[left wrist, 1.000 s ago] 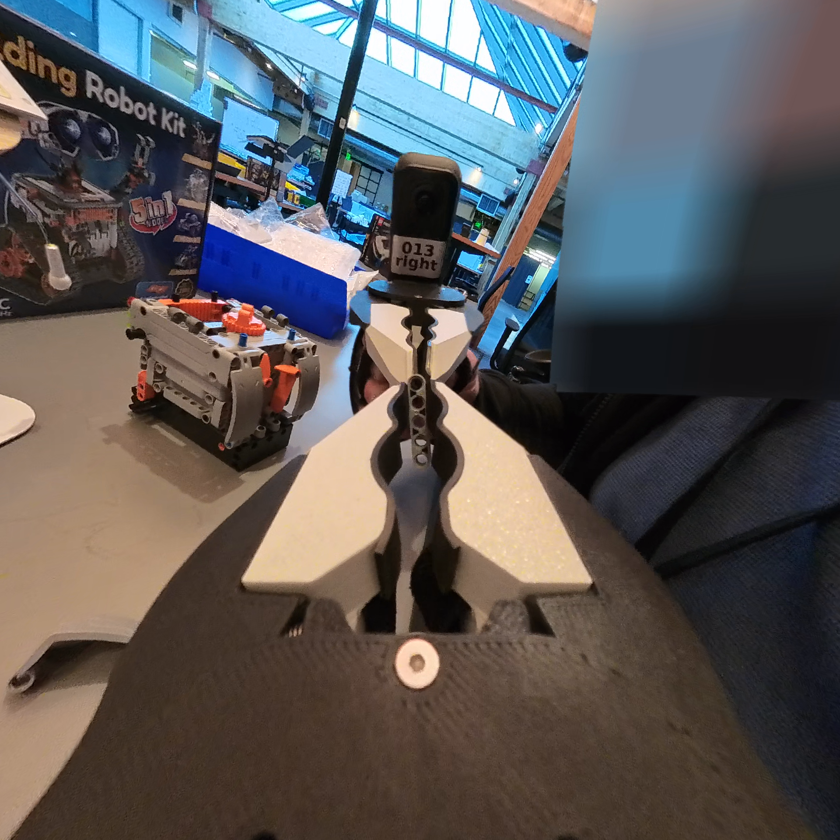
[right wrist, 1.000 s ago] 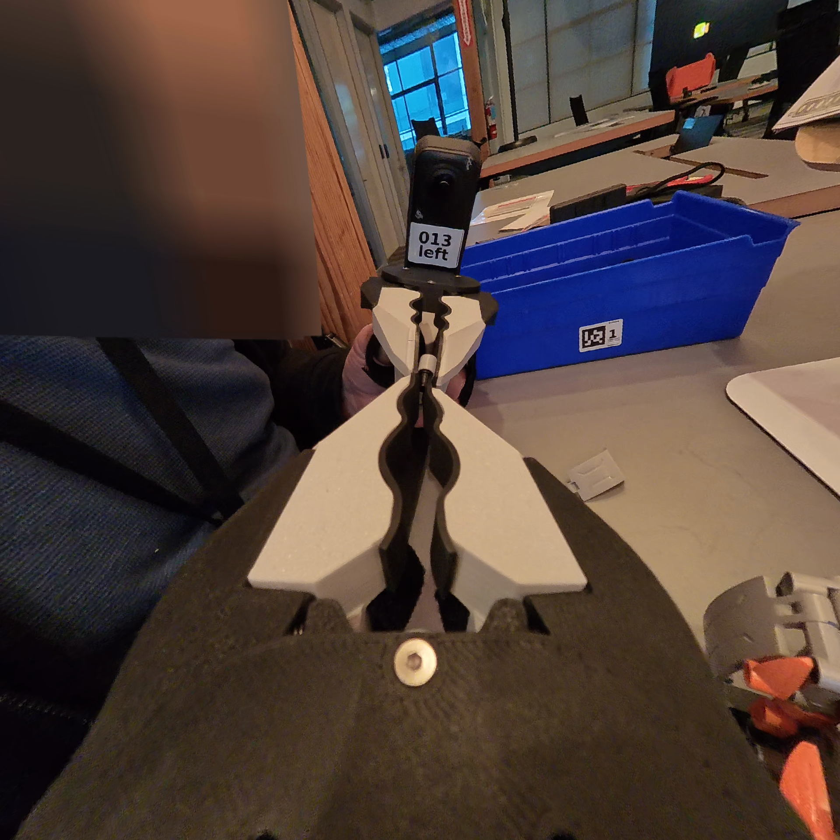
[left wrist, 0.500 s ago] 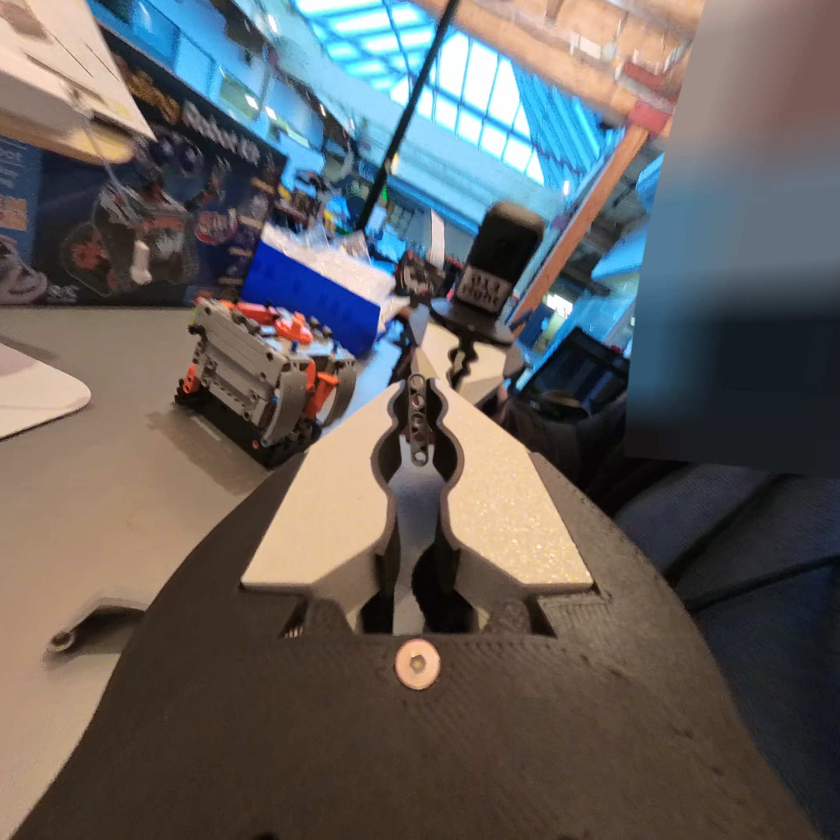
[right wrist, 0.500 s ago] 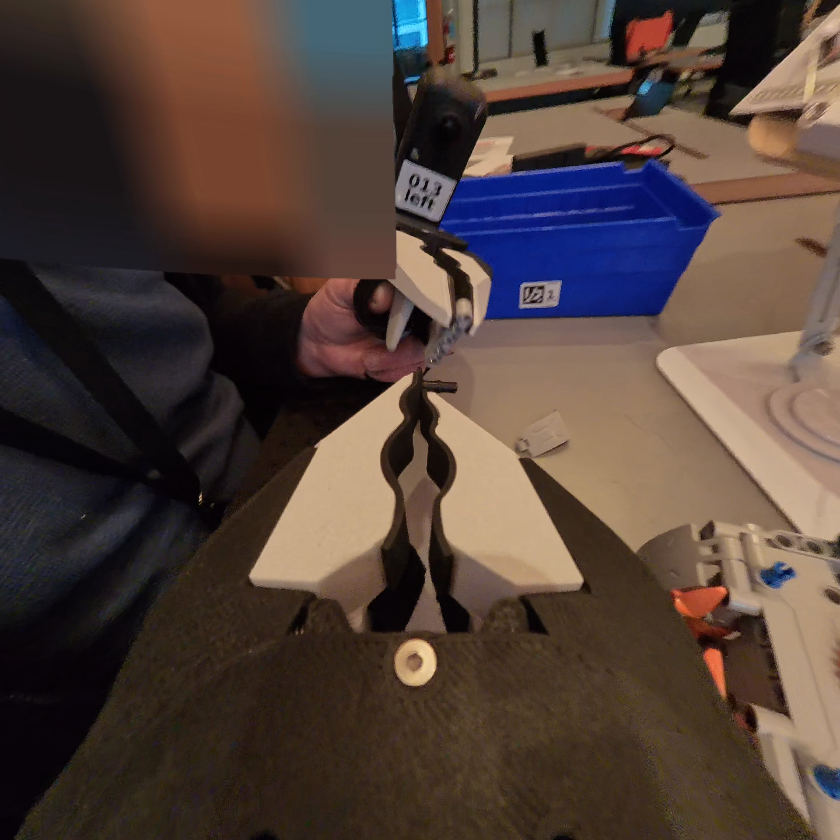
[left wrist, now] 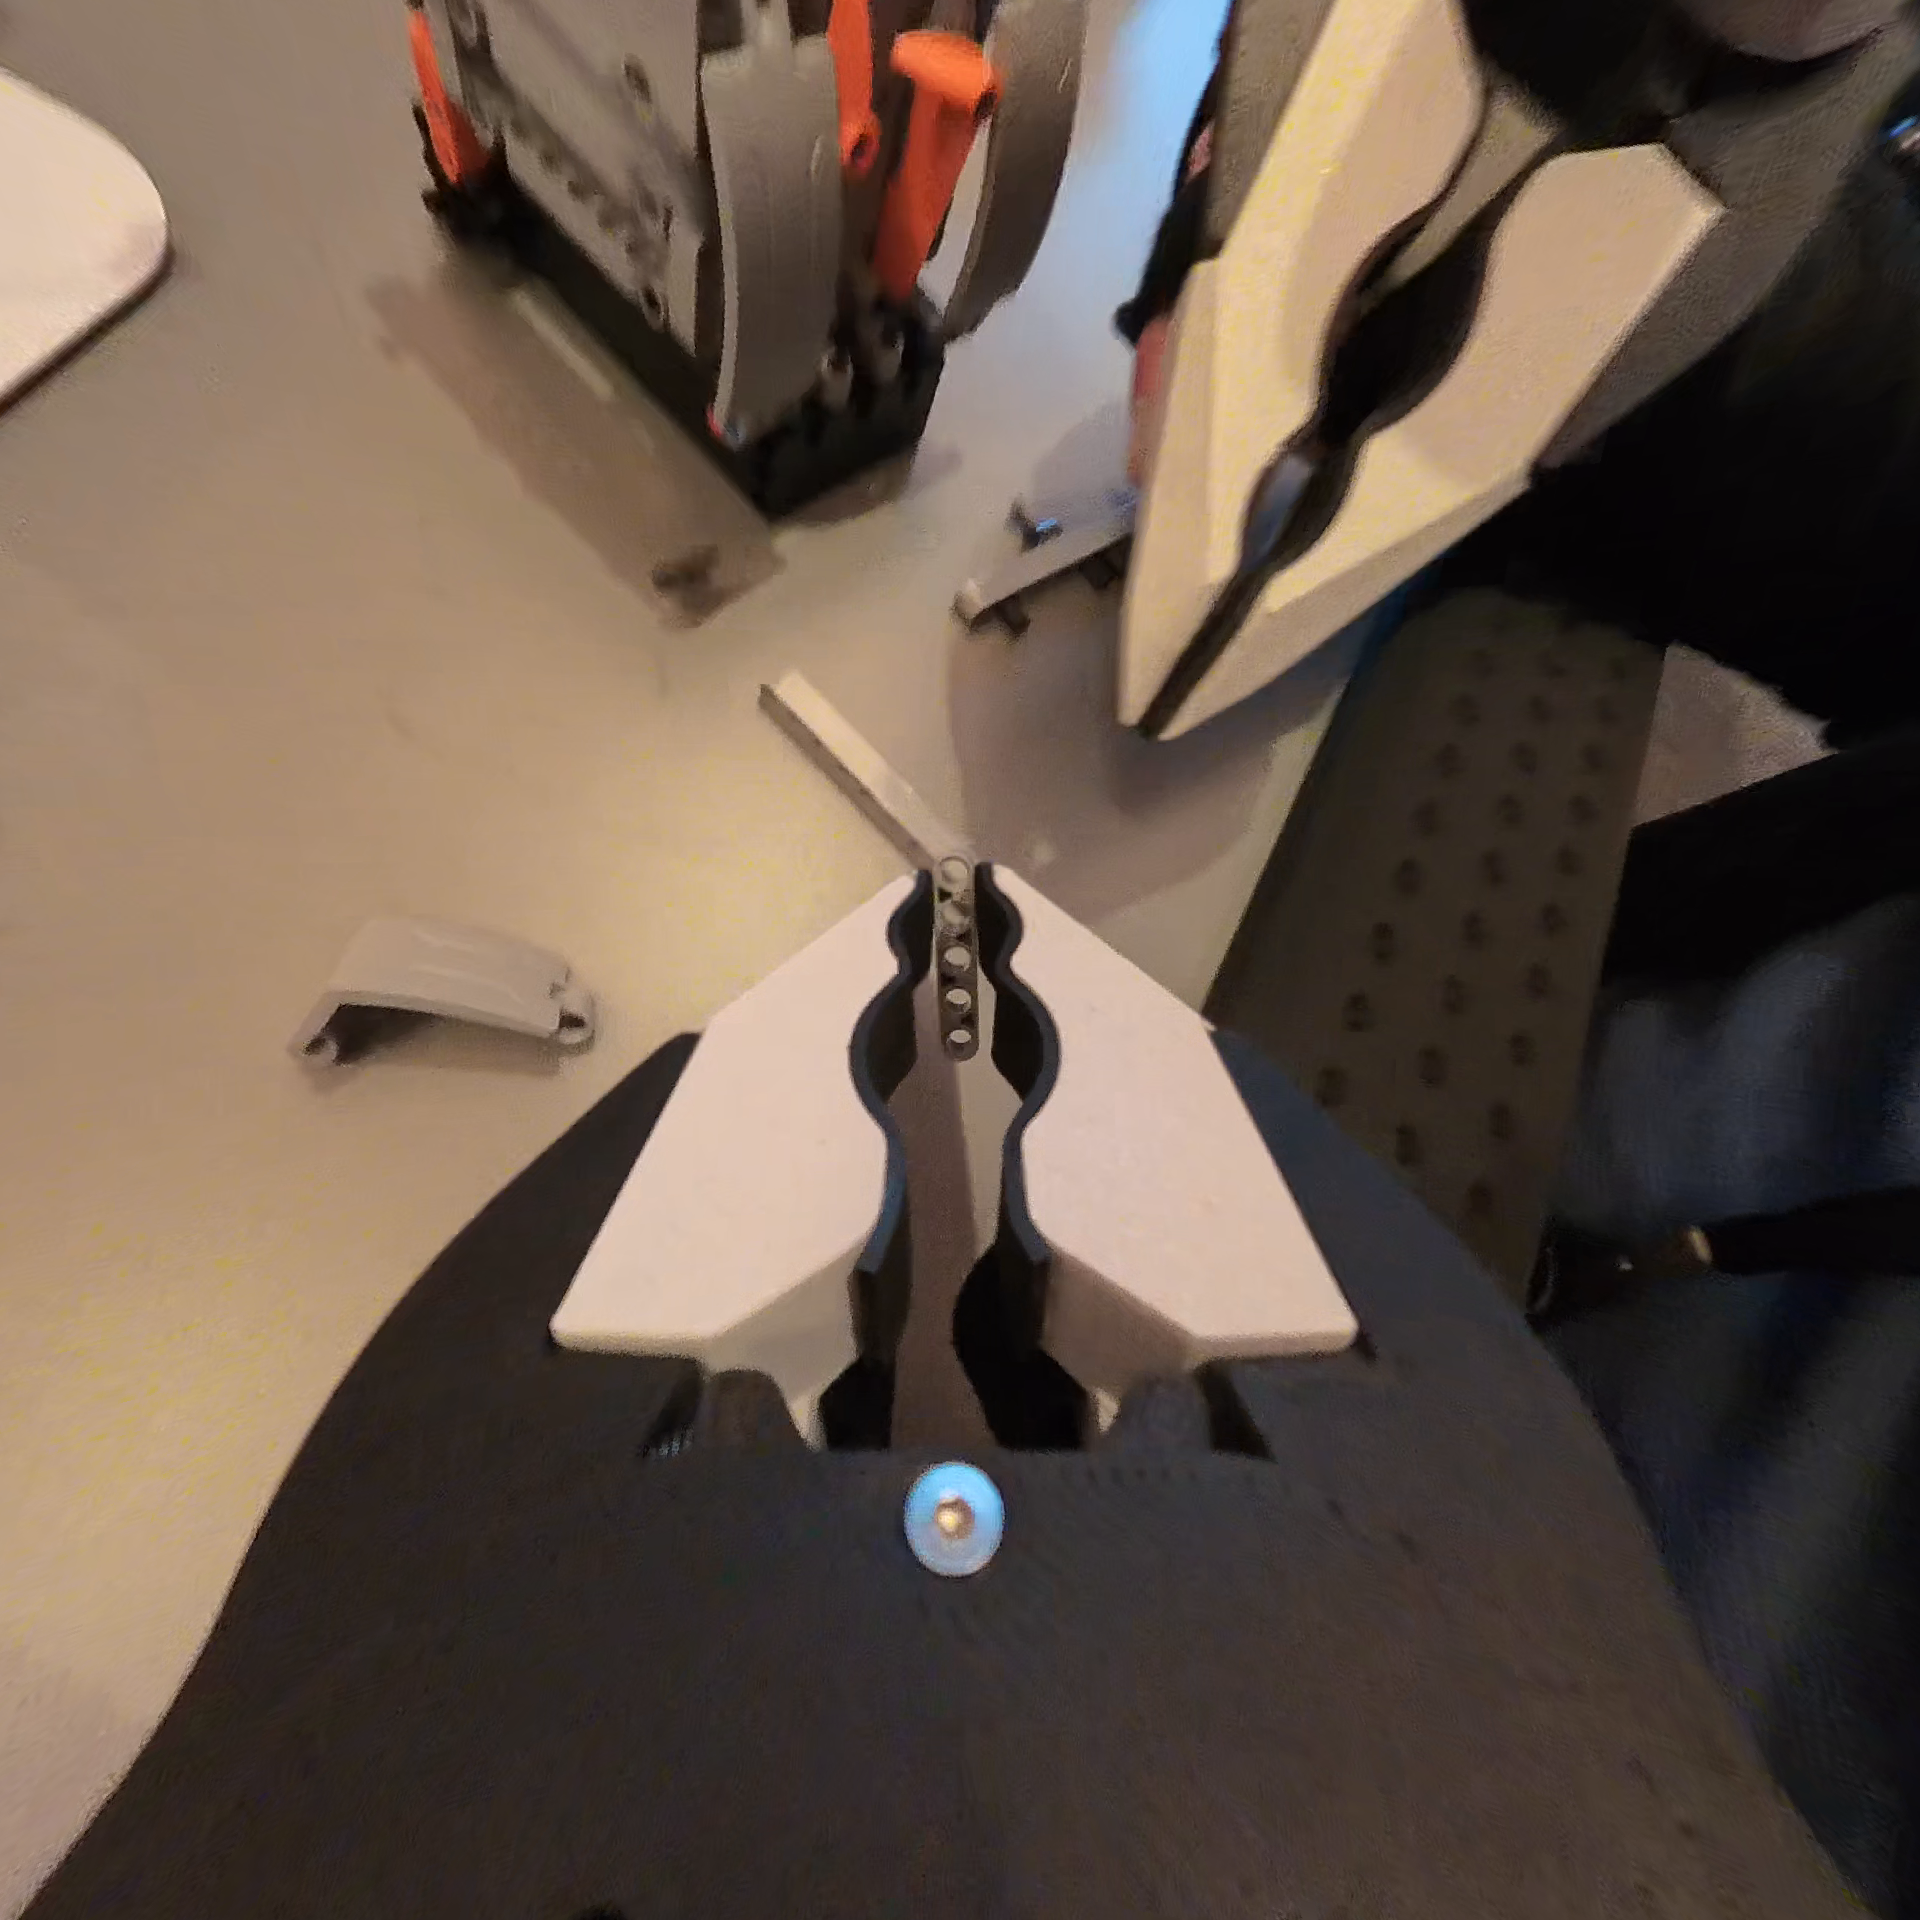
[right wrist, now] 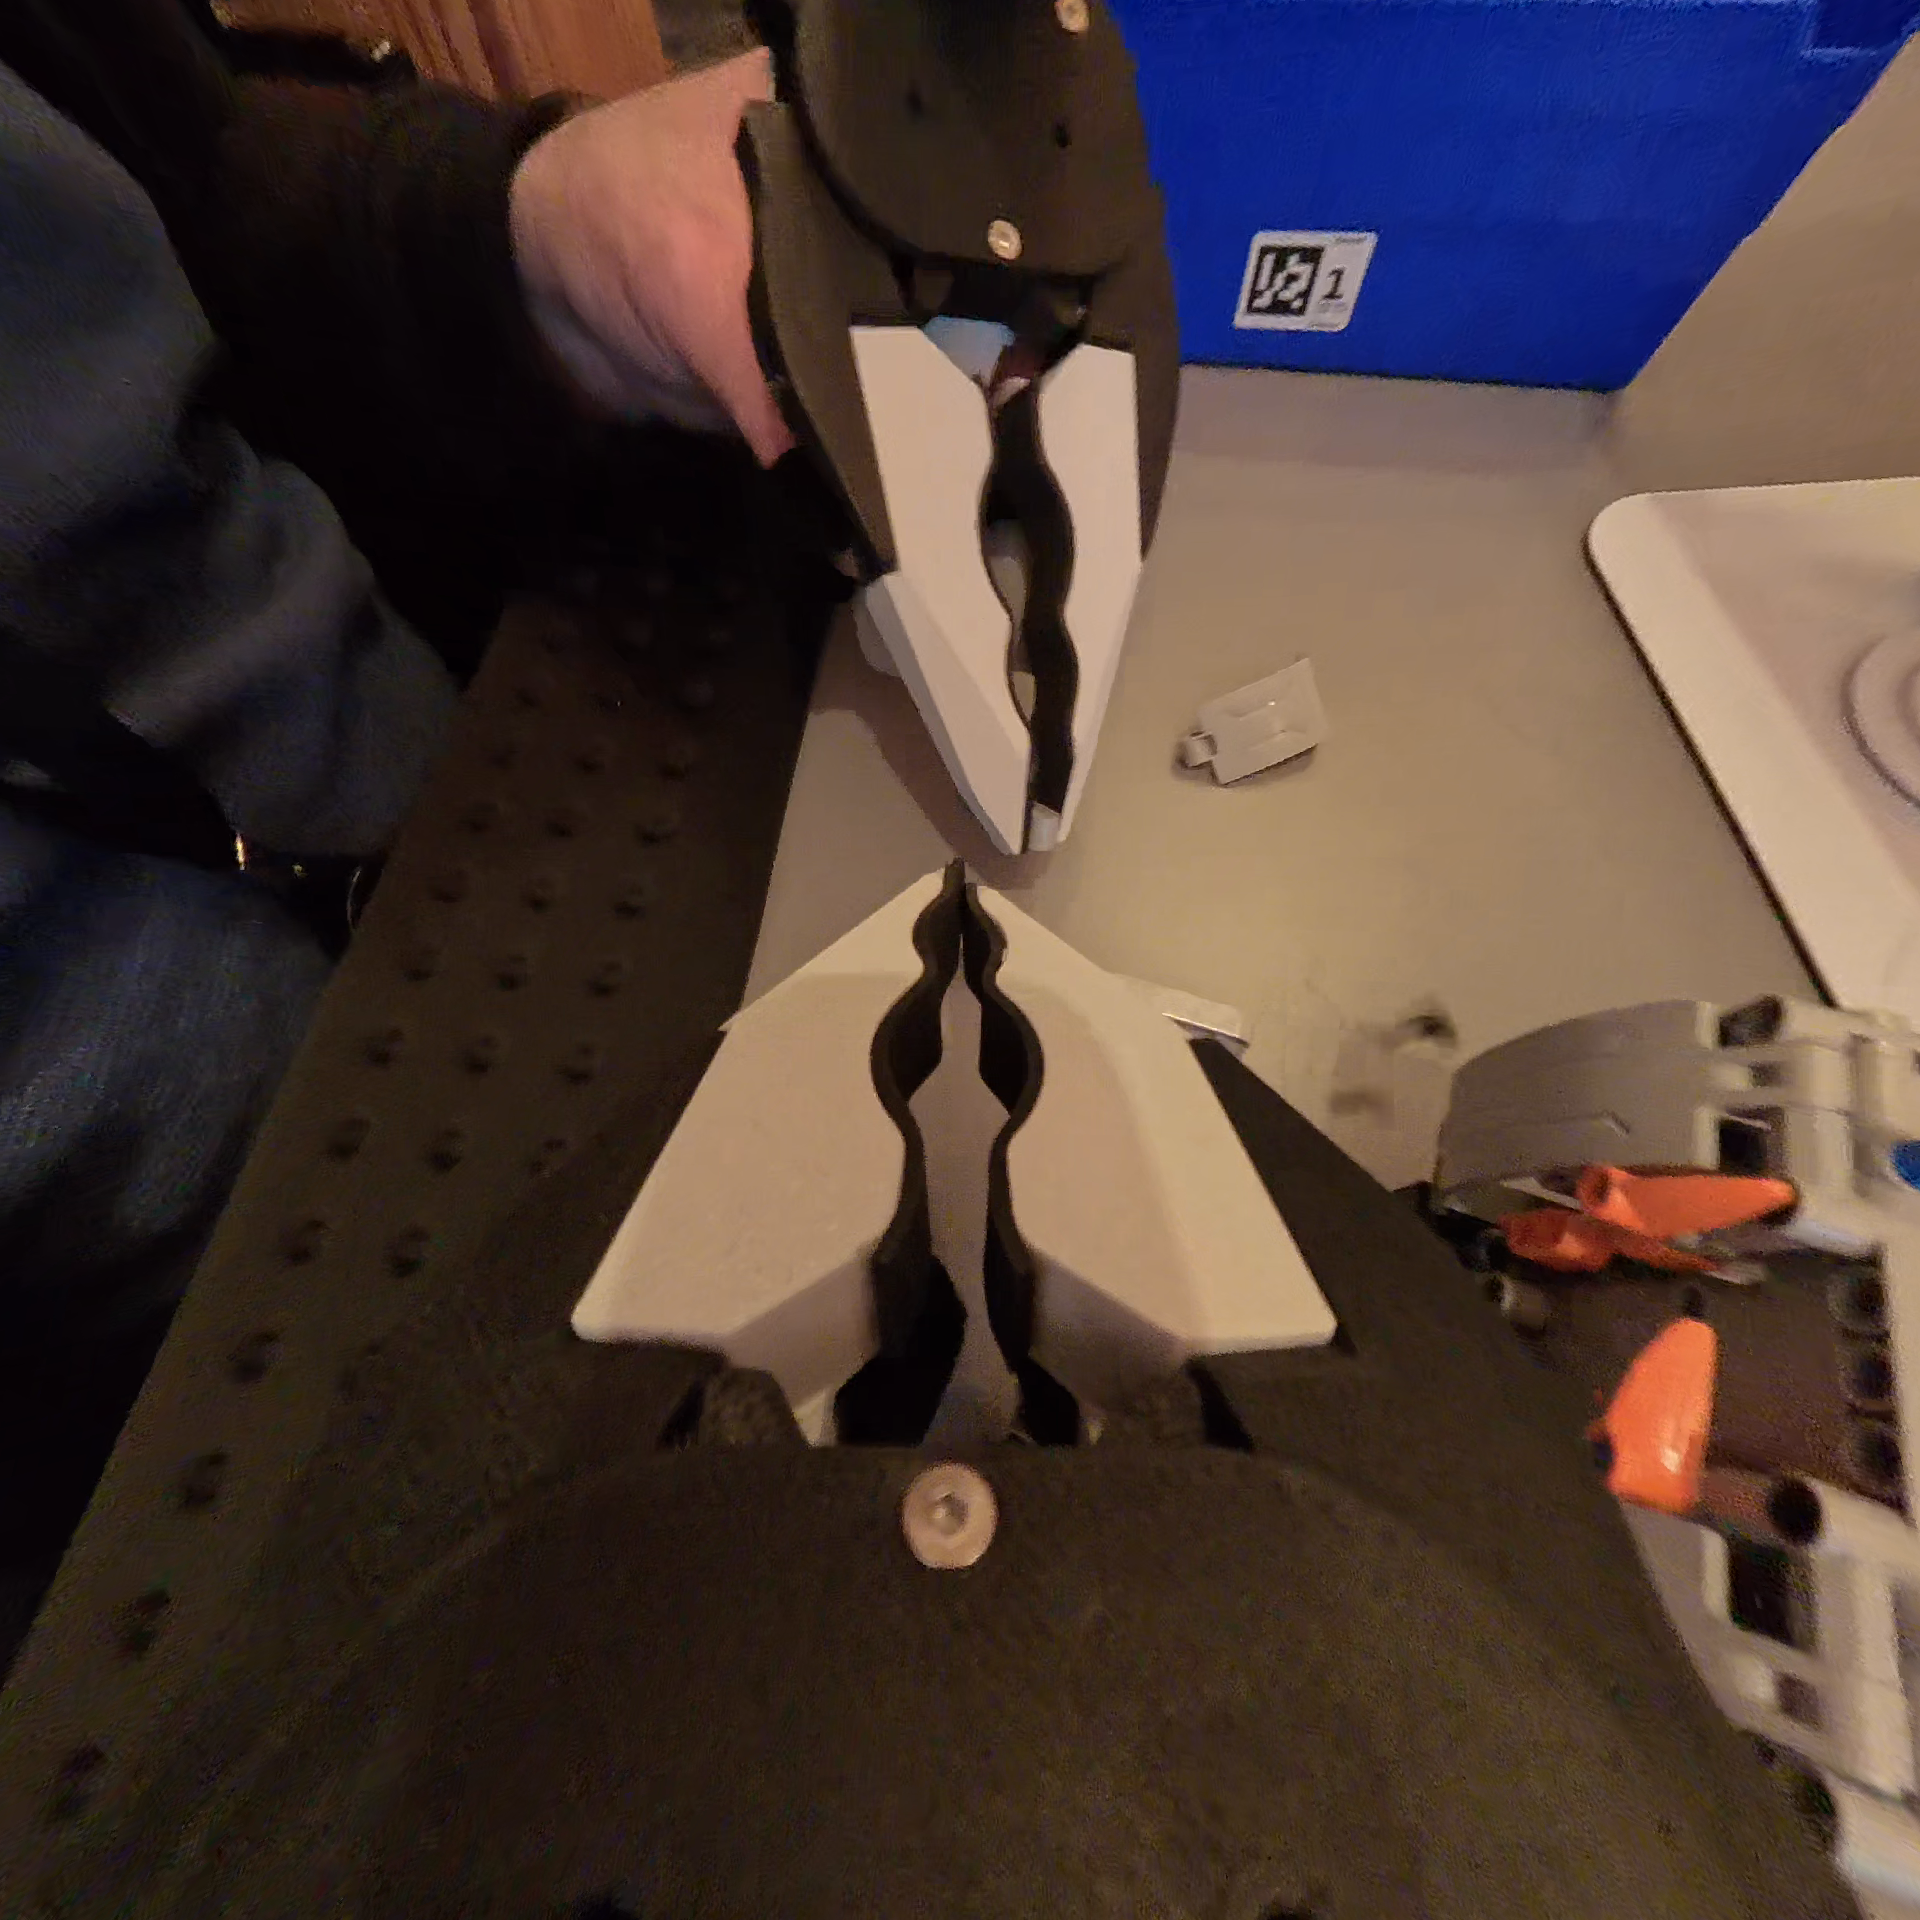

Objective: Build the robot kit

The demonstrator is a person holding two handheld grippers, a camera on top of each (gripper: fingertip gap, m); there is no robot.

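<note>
Grey surface, blue bin at the back. Left claw was clamped on a small grey holed beam, tip poking out. Right claw was closed, nothing visible between its fingers (frames blurred). Grey-orange brick model stood near; loose curved grey panel lay left of the left claw.

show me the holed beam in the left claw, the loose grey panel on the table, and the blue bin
beam [left wrist: 956, 971]: left wrist view, on its holed face between the fingers.
panel [left wrist: 442, 982]: left wrist view, on its curved top.
bin [right wrist: 1558, 156]: right wrist view, on its front wall.
</note>
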